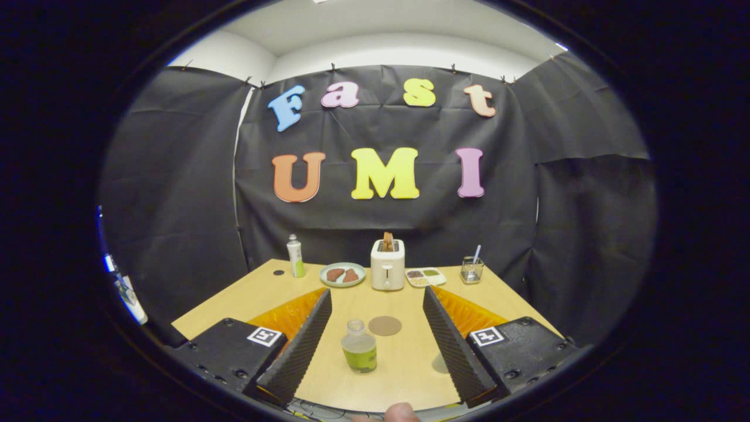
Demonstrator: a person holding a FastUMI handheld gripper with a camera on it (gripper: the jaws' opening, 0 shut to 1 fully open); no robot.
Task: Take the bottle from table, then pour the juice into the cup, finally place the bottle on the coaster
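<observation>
With its fingers spread wide, the gripper (pixel 375 334) frames the small clear plastic bottle of yellow-green juice (pixel 359 346), so the taking step seems pending: advance, then close.

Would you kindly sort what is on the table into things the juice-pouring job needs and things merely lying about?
For the job:
- bottle, between the open claw's fingers, untouched
- coaster, just beyond the bottle
- cup: cannot identify one for certain

Lying about:
- toaster
- plate of food
- tall bottle
- snack tray
- glass jar
</observation>
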